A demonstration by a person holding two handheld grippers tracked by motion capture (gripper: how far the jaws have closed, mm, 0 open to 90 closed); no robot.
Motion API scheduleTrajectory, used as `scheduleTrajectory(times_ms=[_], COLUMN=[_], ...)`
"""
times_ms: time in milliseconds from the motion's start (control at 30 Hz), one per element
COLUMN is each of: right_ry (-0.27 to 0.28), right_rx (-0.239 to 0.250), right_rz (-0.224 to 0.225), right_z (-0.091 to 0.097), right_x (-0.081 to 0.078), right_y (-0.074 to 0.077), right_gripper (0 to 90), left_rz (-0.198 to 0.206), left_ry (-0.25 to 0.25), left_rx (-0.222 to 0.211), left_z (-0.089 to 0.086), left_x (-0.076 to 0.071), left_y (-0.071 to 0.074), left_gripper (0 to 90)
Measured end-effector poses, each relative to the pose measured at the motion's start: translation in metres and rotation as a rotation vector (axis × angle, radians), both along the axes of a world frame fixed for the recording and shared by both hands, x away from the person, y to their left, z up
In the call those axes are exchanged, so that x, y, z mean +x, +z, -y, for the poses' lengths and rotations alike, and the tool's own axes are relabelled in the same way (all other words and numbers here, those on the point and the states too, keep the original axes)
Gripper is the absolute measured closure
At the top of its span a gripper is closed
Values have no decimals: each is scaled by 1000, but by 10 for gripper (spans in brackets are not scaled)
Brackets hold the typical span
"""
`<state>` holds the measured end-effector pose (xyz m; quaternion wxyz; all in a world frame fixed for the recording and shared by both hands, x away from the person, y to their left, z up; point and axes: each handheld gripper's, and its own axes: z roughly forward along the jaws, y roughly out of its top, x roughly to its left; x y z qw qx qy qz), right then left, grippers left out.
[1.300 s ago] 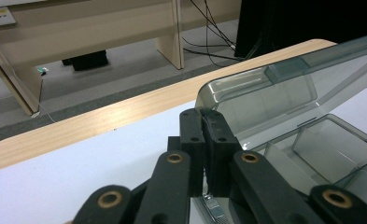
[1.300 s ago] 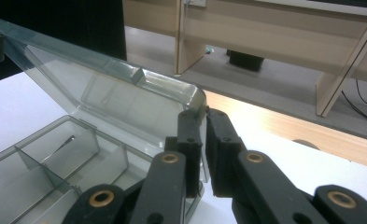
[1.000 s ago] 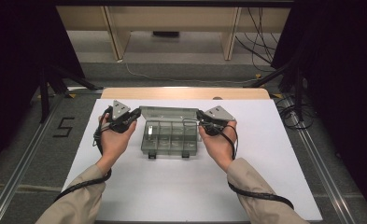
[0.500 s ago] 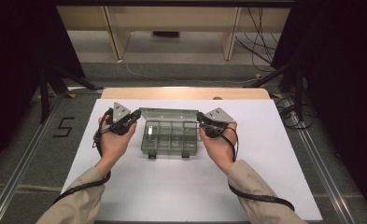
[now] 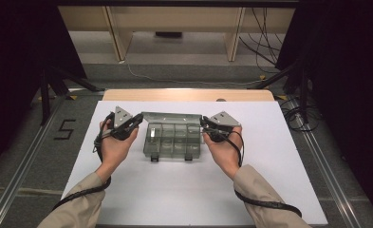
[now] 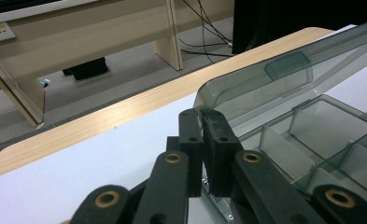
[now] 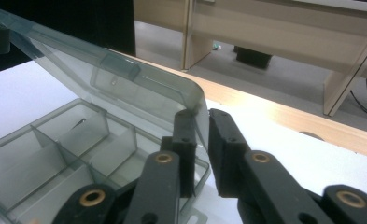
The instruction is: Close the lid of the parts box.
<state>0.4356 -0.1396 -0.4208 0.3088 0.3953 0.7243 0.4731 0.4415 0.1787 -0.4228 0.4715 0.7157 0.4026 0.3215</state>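
Lid held up at both rear corners

Table (image 5: pixel 269 190) first: the compartment box (image 5: pixel 173 140) sits mid-sheet, long axis running left to right between the two hands, its lid (image 5: pixel 172 117) tilted up along the far edge. Left gripper (image 6: pixel 202 122) is clamped tight on the lid's left corner. Right gripper (image 7: pixel 198 122) straddles the right corner, its jaws having just been opening, with a gap showing beside the lid wall (image 7: pixel 196 105).
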Motion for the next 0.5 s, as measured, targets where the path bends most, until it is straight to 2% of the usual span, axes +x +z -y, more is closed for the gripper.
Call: scheduleTrajectory(times_ms=[33, 67, 133, 167, 233, 267, 367, 433, 500], right_ry=[-1, 0, 2, 8, 6, 6, 7, 14, 19], right_rx=[-6, -13, -14, -8, -10, 0, 2, -4, 2], right_rz=[11, -3, -4, -29, -10, -27, -38, -35, -51], right_z=[1, 2, 5, 6, 9, 10, 13, 16, 16], right_x=[0, -1, -2, -3, -3, -5, -7, -8, -9], right_y=[-1, -1, -2, -2, -4, -4, -6, -7, -7], right_gripper=[796, 788, 764, 758, 748, 744, 728, 713, 703], left_rz=[-2, -2, -2, -1, -3, -3, 4, -4, -5], left_ry=[-3, -3, -6, -8, -13, -14, -13, -22, -23], left_rx=[6, 6, 9, 15, 23, 23, 40, 35, 34], left_z=[0, 0, 0, 0, -1, -1, -1, -1, -1], left_x=[-1, -1, -2, -3, -4, -5, -7, -8, -8], left_y=[0, 0, -1, -1, -1, -2, -2, -3, -3], left_gripper=[860, 858, 857, 855, 854, 853, 851, 850, 849])
